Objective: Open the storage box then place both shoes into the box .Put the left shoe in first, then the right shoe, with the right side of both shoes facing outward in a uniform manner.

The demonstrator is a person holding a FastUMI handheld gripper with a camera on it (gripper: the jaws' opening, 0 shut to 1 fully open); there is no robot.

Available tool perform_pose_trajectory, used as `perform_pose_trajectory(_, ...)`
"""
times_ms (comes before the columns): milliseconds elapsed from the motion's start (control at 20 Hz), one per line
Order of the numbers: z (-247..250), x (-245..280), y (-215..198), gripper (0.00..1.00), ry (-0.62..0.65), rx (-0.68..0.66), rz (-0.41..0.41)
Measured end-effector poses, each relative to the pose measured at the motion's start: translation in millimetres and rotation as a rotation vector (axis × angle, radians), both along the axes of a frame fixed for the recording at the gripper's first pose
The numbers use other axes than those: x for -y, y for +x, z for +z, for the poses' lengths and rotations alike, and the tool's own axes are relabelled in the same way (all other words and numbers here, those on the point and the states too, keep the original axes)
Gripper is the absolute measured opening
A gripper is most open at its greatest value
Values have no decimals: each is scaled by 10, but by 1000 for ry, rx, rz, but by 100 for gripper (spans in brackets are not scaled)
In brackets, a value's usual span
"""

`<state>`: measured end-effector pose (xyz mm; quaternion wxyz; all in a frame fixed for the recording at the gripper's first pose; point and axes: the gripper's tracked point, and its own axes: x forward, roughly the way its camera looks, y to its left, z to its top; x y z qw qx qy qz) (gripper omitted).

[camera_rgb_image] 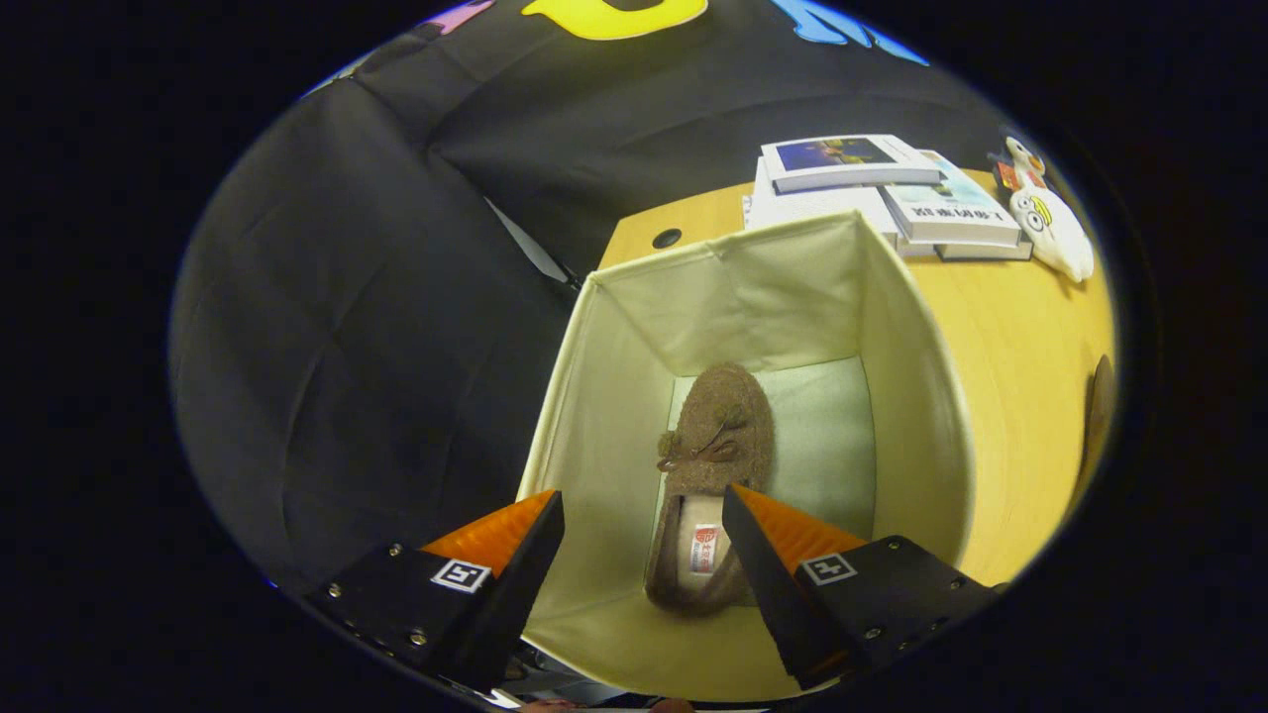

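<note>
A staged recording booth is shown, not a lived-in room. A black cloth wall (376, 297) is hung behind and beside a wooden desk (1020, 337) with a cable hole (667, 238). Household props are laid out on the desk: stacked books (872, 193), a plush toy (1050, 223), and a fabric box (911, 396) in which a shoe (718, 446) is kept.

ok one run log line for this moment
gripper: open, above box | storage box: open | brown shoe: on box floor, released | second shoe: not yet in box
</note>
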<state>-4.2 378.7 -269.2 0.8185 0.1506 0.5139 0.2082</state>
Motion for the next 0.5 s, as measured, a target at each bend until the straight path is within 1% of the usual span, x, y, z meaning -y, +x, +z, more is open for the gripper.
perform_pose_trajectory(100,216,100,2,98,20,49,17)
perform_pose_trajectory(250,535,265,43,98,40,121,18)
perform_pose_trajectory(350,696,488,60,98,23,169,16)
perform_pose_trajectory(500,839,942,99,98,-40,247,10)
